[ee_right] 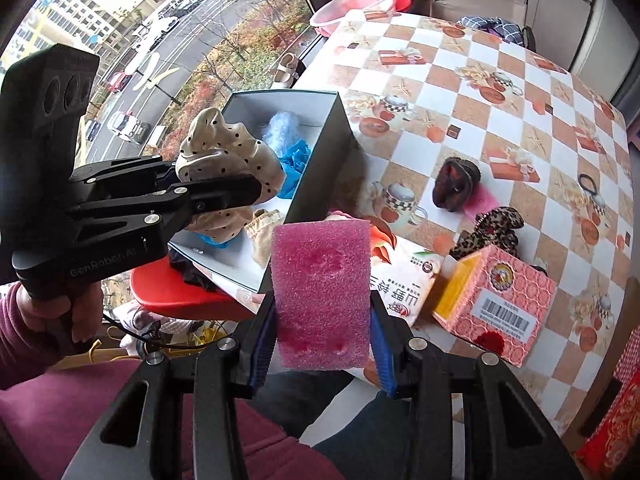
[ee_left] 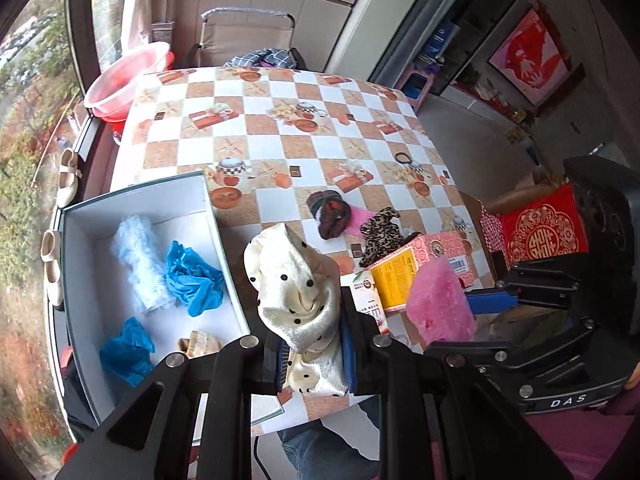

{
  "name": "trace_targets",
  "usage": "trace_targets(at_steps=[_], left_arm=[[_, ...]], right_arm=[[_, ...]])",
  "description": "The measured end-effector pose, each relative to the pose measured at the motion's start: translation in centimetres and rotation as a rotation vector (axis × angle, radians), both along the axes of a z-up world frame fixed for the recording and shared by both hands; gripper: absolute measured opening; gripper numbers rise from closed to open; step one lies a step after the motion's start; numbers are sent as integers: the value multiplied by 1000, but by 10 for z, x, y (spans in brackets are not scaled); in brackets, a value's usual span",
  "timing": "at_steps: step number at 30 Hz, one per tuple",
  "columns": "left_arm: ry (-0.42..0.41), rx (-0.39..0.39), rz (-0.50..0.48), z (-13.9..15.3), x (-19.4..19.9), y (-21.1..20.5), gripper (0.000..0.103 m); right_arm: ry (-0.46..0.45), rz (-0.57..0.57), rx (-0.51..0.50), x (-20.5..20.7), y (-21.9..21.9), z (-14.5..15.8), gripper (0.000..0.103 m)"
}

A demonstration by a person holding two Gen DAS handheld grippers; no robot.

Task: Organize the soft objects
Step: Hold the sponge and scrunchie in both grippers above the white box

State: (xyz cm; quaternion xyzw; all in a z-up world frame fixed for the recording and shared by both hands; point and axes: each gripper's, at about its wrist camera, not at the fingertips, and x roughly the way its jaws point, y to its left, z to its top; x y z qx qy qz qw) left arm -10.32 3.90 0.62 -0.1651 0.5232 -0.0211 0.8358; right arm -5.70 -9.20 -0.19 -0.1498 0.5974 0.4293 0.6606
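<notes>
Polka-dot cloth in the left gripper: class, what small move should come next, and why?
Probably carry the left gripper sideways until it is over the open box, then release. It is shut on the polka-dot cloth, which hangs just outside the box wall, and blue gloves and other soft items already lie inside.

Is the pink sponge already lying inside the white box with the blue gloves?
No, the pink sponge is clamped between the right tongs, outside the white box, which holds blue gloves.
</notes>
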Motion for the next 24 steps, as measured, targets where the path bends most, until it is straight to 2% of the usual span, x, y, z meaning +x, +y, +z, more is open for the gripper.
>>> trace_targets(at_steps=[4, 13, 24], left_arm=[[7, 29, 67, -5, -9, 14, 23], [36, 40, 176, -17, -32, 42, 23], [45, 43, 212, -20, -38, 52, 23]], right_arm=[[-3, 45, 5, -2, 23, 0, 44], [2, 123, 17, -7, 63, 2, 44], [4, 188, 18, -14, 89, 0, 44]])
